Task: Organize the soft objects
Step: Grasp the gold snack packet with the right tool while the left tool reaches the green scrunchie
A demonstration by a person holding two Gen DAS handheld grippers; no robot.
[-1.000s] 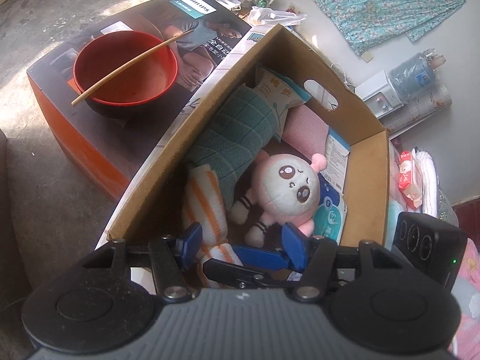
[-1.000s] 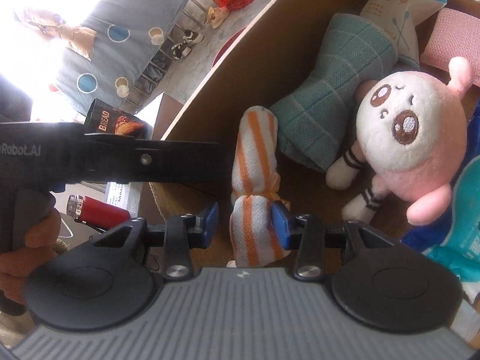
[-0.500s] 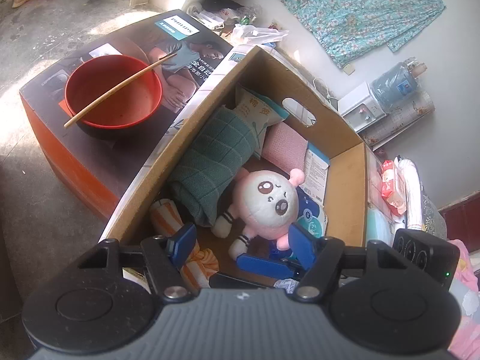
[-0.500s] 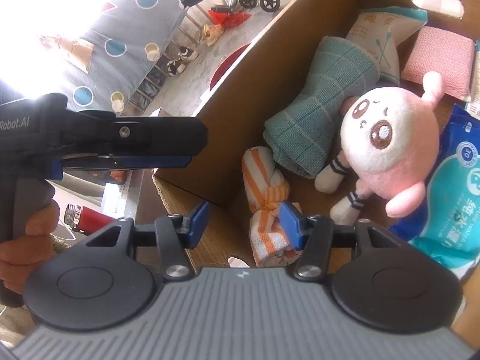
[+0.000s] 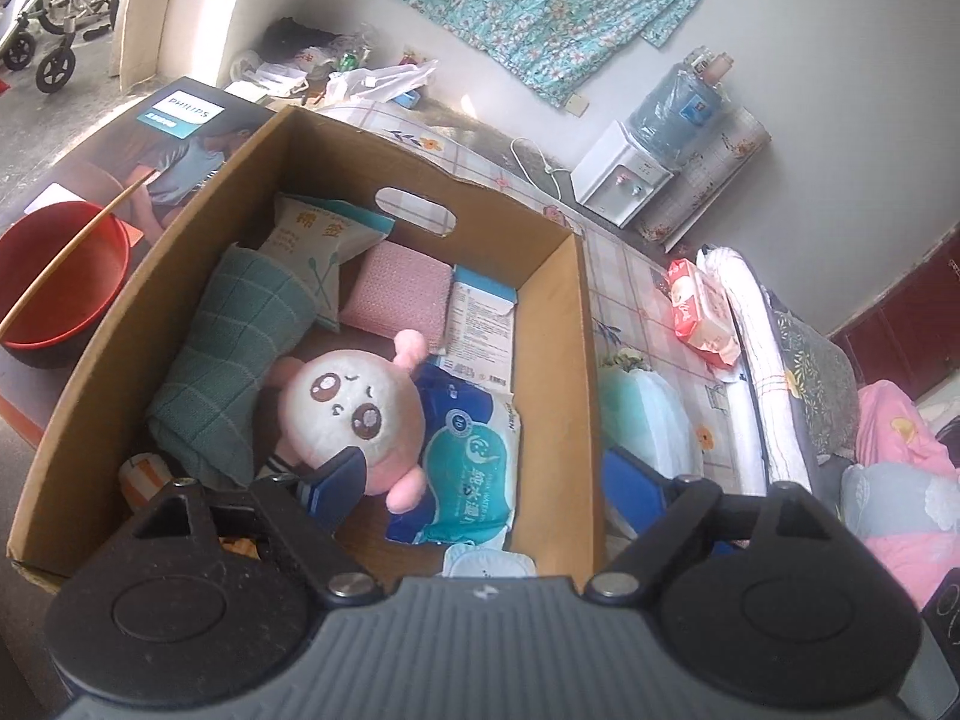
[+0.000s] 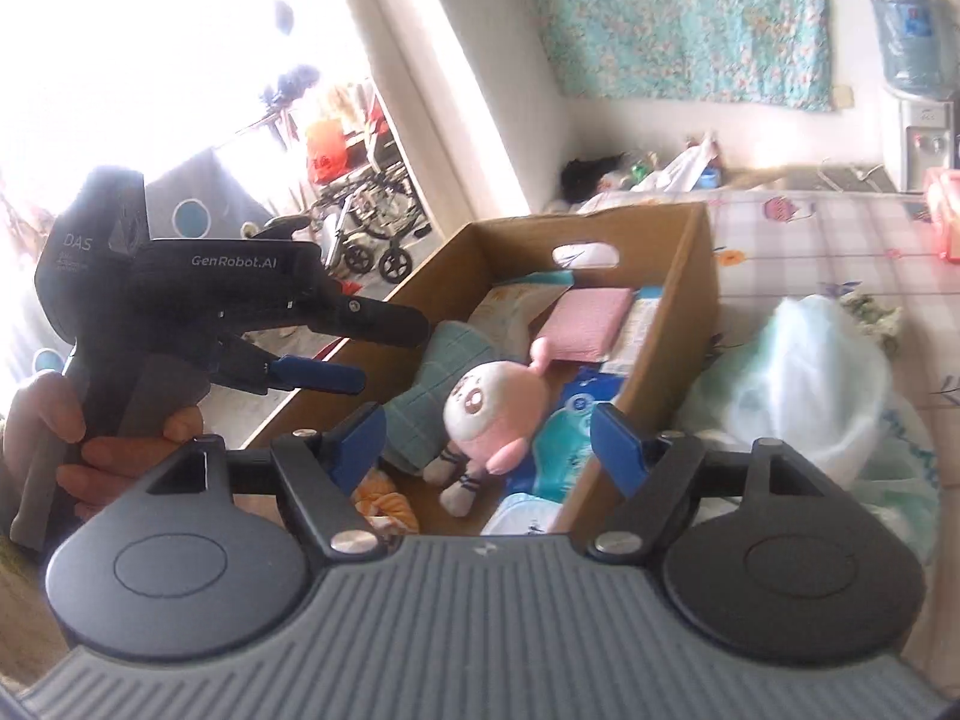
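Soft toys packed in cardboard box (image 5: 558,360), both my tools empty.
Pink plush doll (image 5: 354,408) lies mid-box beside green towel roll (image 5: 234,360), wet-wipes pack (image 5: 474,468); striped cloth (image 6: 384,501) in near corner. My left tool (image 5: 486,480) and right tool (image 6: 489,438) opening, hovering above.

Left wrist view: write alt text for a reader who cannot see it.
An open cardboard box holds a pink plush doll, a rolled green towel, a pink cloth and tissue packs. The left gripper hangs above it, jaws opening, holding nothing. A red bowl sits left.
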